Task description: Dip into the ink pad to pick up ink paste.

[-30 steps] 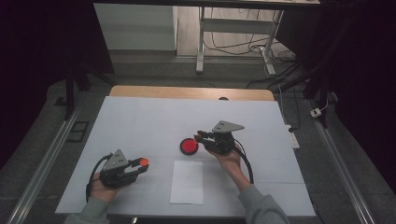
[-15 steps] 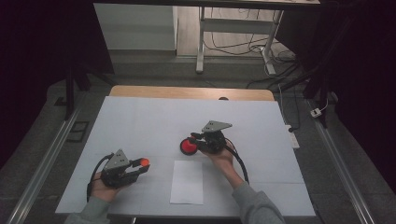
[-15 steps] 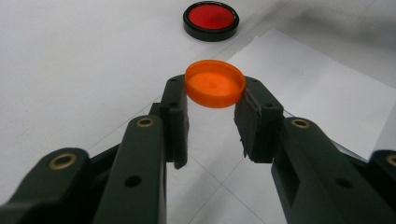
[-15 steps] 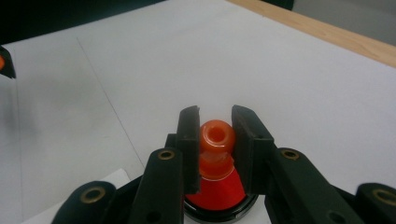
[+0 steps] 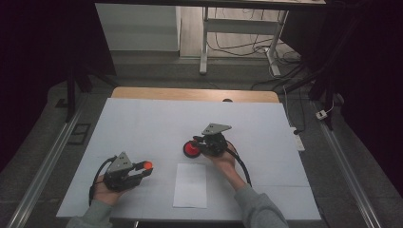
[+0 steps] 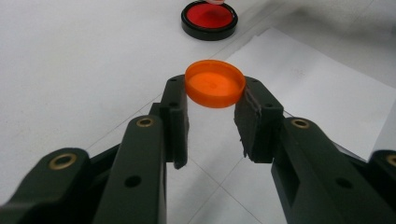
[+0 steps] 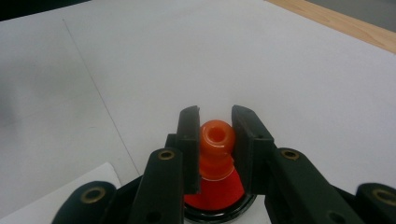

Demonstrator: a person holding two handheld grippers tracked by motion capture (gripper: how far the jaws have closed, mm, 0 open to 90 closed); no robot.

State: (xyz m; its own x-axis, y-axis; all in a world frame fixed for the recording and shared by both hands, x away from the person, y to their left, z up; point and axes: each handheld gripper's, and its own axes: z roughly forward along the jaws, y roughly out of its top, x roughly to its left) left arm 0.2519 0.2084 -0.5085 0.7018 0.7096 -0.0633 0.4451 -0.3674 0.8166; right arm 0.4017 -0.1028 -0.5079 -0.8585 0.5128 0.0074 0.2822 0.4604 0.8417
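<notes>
Jaws of the left gripper (image 6: 211, 116) clasp an orange cap (image 6: 215, 83); the right gripper (image 7: 215, 140) jaws clasp an orange stamp (image 7: 216, 154) over the red pad (image 5: 191, 149).

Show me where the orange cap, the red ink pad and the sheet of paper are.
orange cap (image 6: 215, 87), left gripper view, its flat top face.
red ink pad (image 6: 208, 16), left gripper view, its red centre.
sheet of paper (image 5: 190, 186), high view, middle of the sheet.
</notes>
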